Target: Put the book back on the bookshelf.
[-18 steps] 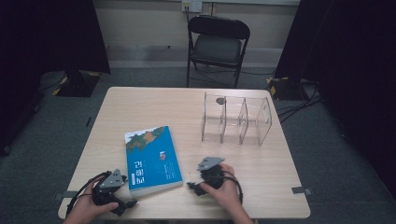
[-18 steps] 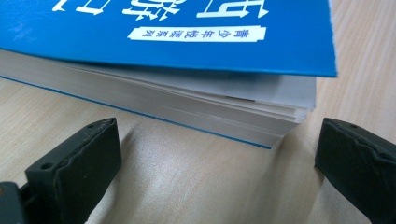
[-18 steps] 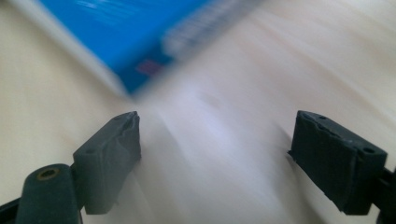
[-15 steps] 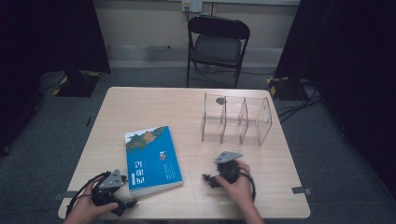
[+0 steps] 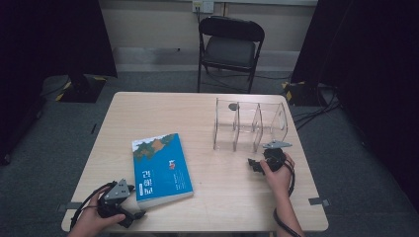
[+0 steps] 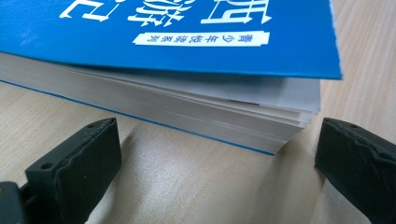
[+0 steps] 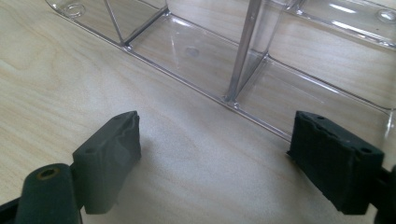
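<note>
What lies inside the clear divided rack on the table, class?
The clear rack holds nothing: through its walls only the table shows in each compartment. A dark round spot on its far-left wall is too small to identify.

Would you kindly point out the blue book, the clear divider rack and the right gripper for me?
blue book [image 5: 162, 168], high view, middle of its front cover.
clear divider rack [image 5: 236, 126], high view, one of its upright dividers.
right gripper [image 5: 253, 164], high view, between its fingers, pointing left just in front of the rack.
</note>
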Tool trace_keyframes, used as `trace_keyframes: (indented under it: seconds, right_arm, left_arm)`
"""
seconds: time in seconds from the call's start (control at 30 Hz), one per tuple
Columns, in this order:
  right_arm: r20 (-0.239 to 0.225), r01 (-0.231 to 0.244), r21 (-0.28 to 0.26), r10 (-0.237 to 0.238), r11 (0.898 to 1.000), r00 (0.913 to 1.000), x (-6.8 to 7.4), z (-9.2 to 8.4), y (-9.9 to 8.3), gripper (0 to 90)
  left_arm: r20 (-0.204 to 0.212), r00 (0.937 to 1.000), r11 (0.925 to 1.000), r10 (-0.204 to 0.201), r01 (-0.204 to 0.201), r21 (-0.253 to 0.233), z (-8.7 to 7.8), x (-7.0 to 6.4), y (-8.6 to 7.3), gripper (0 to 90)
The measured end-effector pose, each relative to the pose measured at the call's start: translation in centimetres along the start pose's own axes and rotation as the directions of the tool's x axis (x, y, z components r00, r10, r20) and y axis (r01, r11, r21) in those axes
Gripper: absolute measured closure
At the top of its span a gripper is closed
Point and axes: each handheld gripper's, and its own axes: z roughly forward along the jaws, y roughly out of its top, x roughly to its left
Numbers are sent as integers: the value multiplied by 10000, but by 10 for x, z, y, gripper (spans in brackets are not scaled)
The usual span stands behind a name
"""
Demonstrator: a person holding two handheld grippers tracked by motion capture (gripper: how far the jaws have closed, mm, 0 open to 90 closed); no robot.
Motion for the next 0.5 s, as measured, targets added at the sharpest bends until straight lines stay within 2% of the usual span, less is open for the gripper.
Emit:
trace_keyframes:
  seconds: [0.23,0.3,0.33,0.37,0.4,0.43,0.47,0.5]
  right_arm:
    - [-121,122,-19,-123,9999,9999,0,-1,-1,158]
    - [-183,131,11,-130,9999,9997,1,-1,-1,153]
    - [-232,171,-1,-171,9999,9996,1,-2,-1,149]
    - [-297,174,13,-173,9998,9994,2,-2,-2,150]
    - [-446,218,40,-216,9998,9988,3,-4,-2,155]
    - [-600,352,132,-343,9993,9976,5,-6,-1,151]
    - [-718,482,45,-477,9988,9963,8,-8,0,151]
    - [-847,482,-92,-488,9988,9952,11,-10,2,151]
  left_arm:
    - [-11,10000,10000,-3,3,-15,1,0,1,0]
    - [-31,9999,9996,112,-111,270,-1,1,2,0]
    - [-59,9999,9998,-91,92,174,0,0,3,3]
    - [-103,9999,9996,-125,127,253,-1,0,3,15]
    - [-110,9999,9993,14,-10,364,-3,2,4,38]
    - [-138,9999,9996,-28,32,296,-4,3,5,78]
    - [-180,9998,9997,-129,132,207,-5,4,5,141]
    - [-169,9989,9991,-427,427,26,-5,2,5,185]
